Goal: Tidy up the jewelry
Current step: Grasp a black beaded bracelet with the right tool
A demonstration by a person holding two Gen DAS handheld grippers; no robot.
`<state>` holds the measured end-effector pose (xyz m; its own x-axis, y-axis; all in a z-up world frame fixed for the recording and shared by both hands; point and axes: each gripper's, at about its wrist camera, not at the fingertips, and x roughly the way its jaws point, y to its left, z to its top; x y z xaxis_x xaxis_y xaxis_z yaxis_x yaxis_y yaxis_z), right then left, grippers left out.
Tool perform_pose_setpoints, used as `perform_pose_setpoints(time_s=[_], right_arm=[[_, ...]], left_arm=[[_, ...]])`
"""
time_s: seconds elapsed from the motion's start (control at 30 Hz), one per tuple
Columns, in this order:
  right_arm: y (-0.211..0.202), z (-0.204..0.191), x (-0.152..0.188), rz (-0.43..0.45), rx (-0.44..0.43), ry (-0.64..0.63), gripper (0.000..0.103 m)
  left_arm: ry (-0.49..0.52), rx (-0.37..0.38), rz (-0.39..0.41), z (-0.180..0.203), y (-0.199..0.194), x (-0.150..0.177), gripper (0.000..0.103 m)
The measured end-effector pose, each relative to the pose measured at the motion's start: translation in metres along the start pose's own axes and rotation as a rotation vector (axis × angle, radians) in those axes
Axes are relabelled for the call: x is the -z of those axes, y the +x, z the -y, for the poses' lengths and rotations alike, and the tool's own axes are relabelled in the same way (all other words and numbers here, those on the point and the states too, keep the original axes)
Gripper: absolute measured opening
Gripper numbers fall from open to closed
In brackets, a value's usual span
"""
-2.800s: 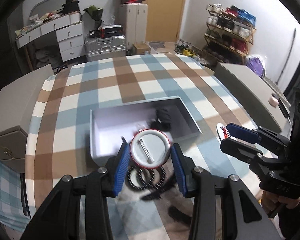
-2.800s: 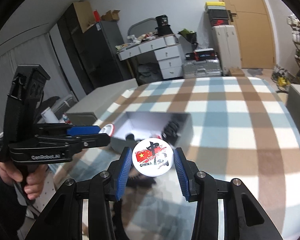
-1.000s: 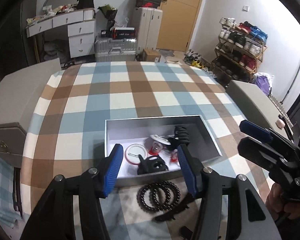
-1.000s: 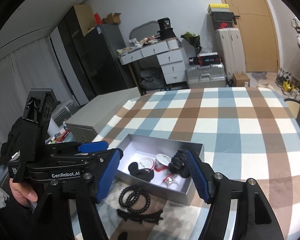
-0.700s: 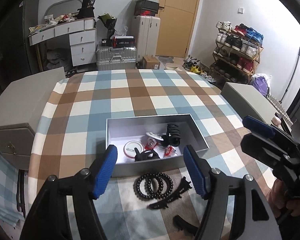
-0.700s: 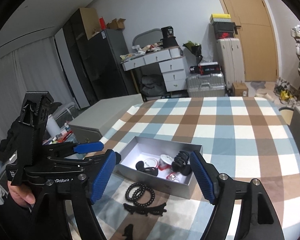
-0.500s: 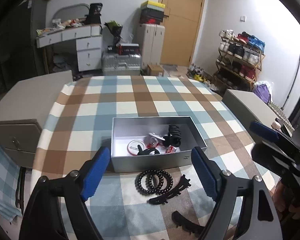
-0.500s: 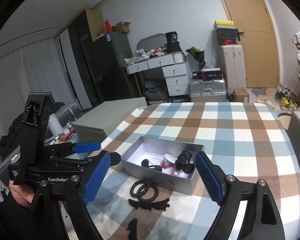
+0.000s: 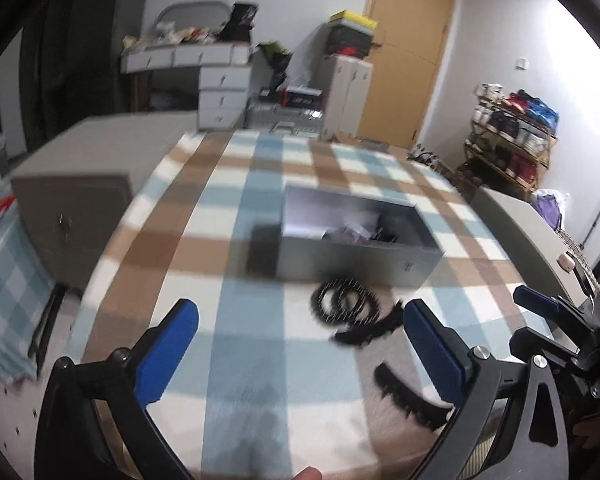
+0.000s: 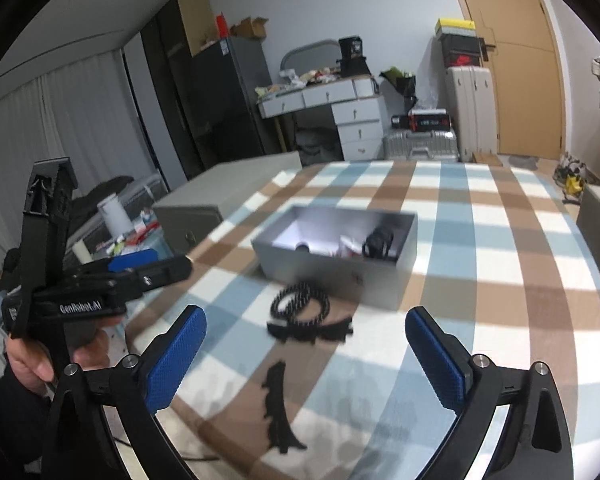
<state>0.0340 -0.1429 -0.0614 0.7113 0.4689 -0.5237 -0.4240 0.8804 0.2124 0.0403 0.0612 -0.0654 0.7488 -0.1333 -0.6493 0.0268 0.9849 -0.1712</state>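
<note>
A grey open box sits on the checked tablecloth and holds round badges and a black hair clip. In front of it lie two black beaded bracelets, a black toothed hair clip and a second black clip nearer to me. My left gripper is wide open and empty, held back above the near table edge. My right gripper is wide open and empty, also held back. Each gripper shows in the other's view, at the right and at the left.
Grey cabinets stand at the table's left and right. A desk with drawers, suitcases, a door and a shoe rack are at the back of the room.
Both grippers let their badges go into the box, opened wide and pulled back and up from it. The left view has swung left and is blurred.
</note>
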Motion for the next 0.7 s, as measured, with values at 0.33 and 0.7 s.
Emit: perform_pose_setpoints(time_s=[0.33,0.7], right_arm=[[0.053,0.003,0.006,-0.154,-0.006,0.018,0.101],[0.129,-0.021,-0.017,-0.268,-0.002,-0.021,0.088]], left_arm=[[-0.023,-0.040,-0.091,-0.015,0.003,0.037,0.100],[-0.122,-0.035,-0.132,-0.046,0.008,0.046,0.100]])
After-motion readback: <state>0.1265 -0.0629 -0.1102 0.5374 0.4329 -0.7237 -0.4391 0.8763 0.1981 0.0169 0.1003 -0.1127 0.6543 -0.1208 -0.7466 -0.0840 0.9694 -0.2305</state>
